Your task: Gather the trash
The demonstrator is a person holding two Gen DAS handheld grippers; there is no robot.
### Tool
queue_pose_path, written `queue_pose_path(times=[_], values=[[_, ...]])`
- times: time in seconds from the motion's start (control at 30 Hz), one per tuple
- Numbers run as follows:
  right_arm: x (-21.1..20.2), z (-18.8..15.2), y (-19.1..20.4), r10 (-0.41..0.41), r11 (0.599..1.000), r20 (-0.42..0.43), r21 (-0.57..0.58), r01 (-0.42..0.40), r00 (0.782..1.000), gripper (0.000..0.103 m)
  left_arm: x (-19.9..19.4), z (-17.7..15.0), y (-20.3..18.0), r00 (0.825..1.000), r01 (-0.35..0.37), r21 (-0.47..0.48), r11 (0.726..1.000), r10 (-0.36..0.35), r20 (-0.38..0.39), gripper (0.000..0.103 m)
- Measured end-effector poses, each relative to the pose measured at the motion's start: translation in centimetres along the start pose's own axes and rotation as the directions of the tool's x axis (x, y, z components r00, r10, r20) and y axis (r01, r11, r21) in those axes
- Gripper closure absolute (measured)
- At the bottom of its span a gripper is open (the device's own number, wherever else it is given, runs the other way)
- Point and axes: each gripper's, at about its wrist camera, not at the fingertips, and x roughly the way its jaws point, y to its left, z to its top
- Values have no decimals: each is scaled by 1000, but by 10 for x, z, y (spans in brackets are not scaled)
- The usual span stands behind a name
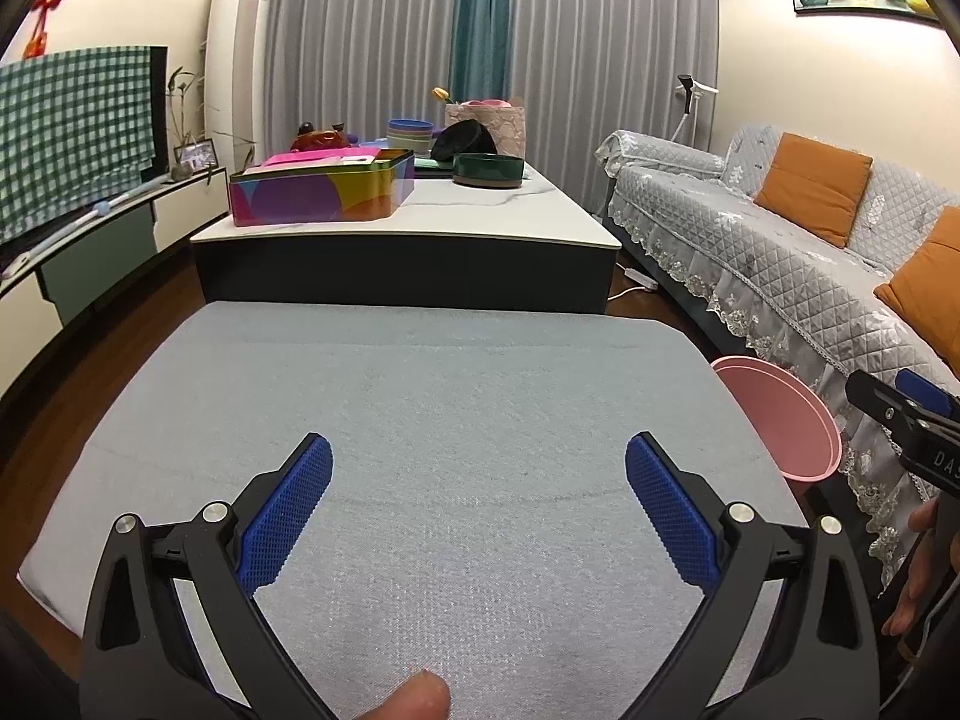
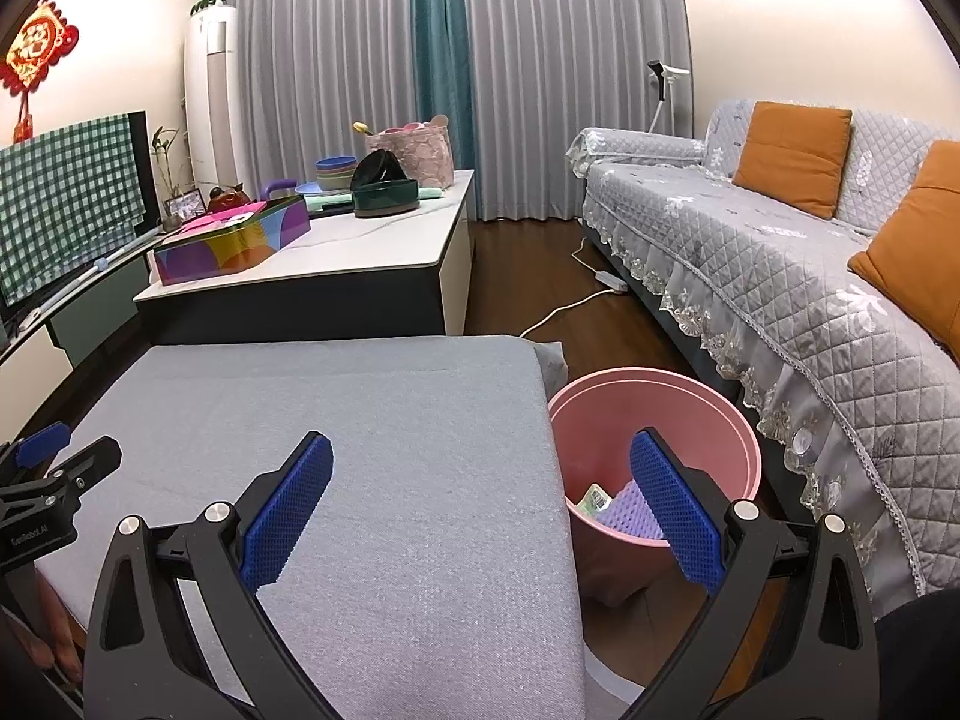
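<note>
A pink trash bin (image 2: 708, 408) stands on the floor at the right edge of the grey padded table (image 2: 372, 432). Inside it lie a lilac egg-crate foam piece (image 2: 624, 516) and a small green-and-white packet (image 2: 594, 501). My right gripper (image 2: 480, 474) is open and holds nothing, its right finger hanging over the bin's mouth, its left finger over the table. My left gripper (image 1: 479, 477) is open too, above the bare grey table (image 1: 456, 396). In the left wrist view the bin (image 1: 780, 420) shows at the right, with the right gripper's tip (image 1: 900, 414) beyond it.
Beyond stands a white-topped coffee table (image 1: 480, 222) with a colourful tin (image 1: 318, 192), bowls and a dark green dish (image 1: 487, 170). A grey sofa (image 2: 780, 252) with orange cushions runs along the right. A TV bench with a checked cloth (image 1: 72, 132) is at the left. A power strip (image 2: 611, 281) lies on the floor.
</note>
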Motion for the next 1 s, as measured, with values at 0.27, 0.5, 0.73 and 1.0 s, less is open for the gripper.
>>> queue_pose_path(times=[0.27, 0.5, 0.73, 1.0], values=[[0, 0, 2, -1, 1000, -1, -1, 1, 1000, 5, 2, -3, 1, 1000, 4, -9, 1000, -4, -19, 8], [0, 0, 2, -1, 1000, -1, 0, 1, 1000, 5, 5, -7, 1, 999, -10, 1, 1000, 10, -36, 8], [1, -1, 4, 3, 1000, -5, -2, -3, 1000, 5, 8, -9, 3, 999, -8, 0, 1000, 8, -48, 8], [1, -1, 4, 3, 1000, -5, -2, -3, 1000, 5, 8, -9, 5, 999, -12, -5, 1000, 12, -44, 8]])
